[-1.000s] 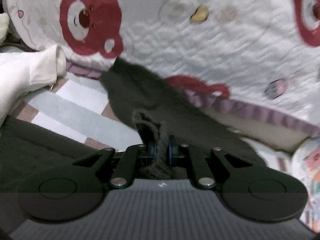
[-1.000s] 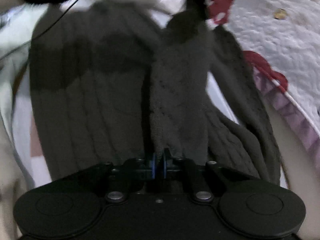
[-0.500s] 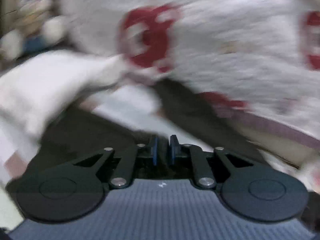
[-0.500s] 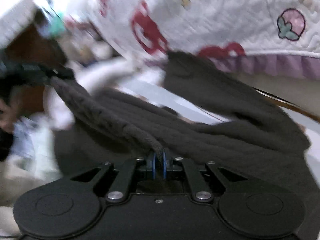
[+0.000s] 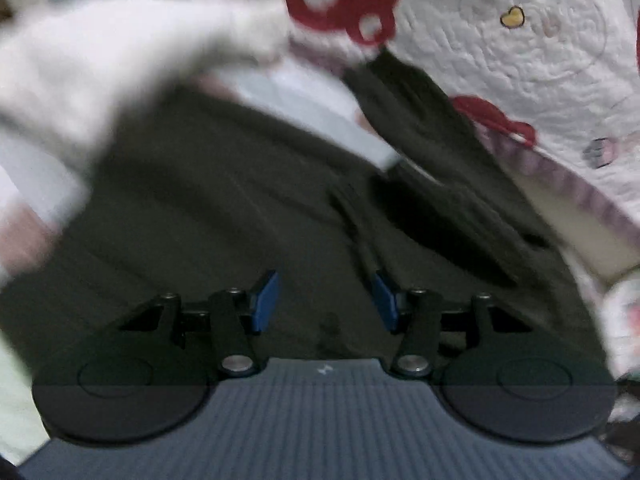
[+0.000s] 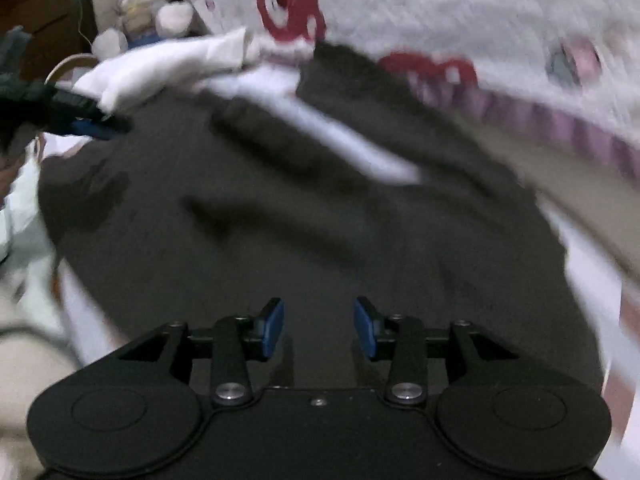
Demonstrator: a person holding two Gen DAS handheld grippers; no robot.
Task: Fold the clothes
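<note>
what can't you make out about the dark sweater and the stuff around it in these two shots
- Dark sweater: motion blur in both wrist views; near hem hidden behind the left gripper and right gripper, whose jaws are opening with nothing pinched.
- White garment: smeared in the left view, cut off at the left edge.
- Bear-print quilt: blurred, cropped by the top and right edges.
- Plush bunny: small, details unclear.

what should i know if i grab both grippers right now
Left gripper: jaws opening, nothing between them.
Right gripper: jaws opening, nothing between them.
Dark grey knit garment lies spread on the bed under both grippers, its far end against the bear-print quilt. A white garment lies beyond it.
Done: dark garment laid down. Left: its folds, not yet visible, then the white one.
</note>
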